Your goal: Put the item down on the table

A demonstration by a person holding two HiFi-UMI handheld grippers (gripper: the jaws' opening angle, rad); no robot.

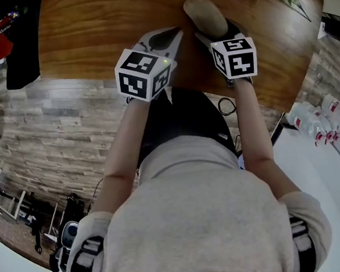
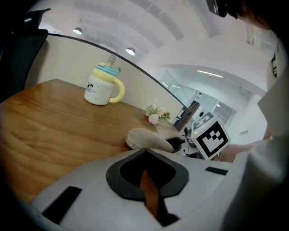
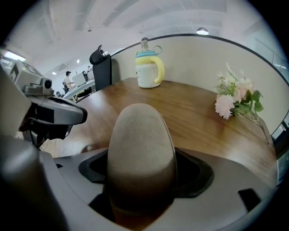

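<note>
Beige and felt-like, the oval item (image 1: 202,9), at twelve o'clock over the wooden table (image 1: 86,26), is clenched by the right gripper (image 1: 212,34), the left gripper (image 1: 167,42) pinched empty; next, probably, lowering and letting go.

Left gripper (image 2: 145,154) closed, right gripper (image 3: 141,155) clamped

A round-edged wooden worktop (image 1: 98,25) is being shown. A cup (image 3: 146,70) with a yellow handle is being carried upright near its far edge, and flowers (image 3: 232,101) are being borne toward its right side, well apart from the cup.
</note>
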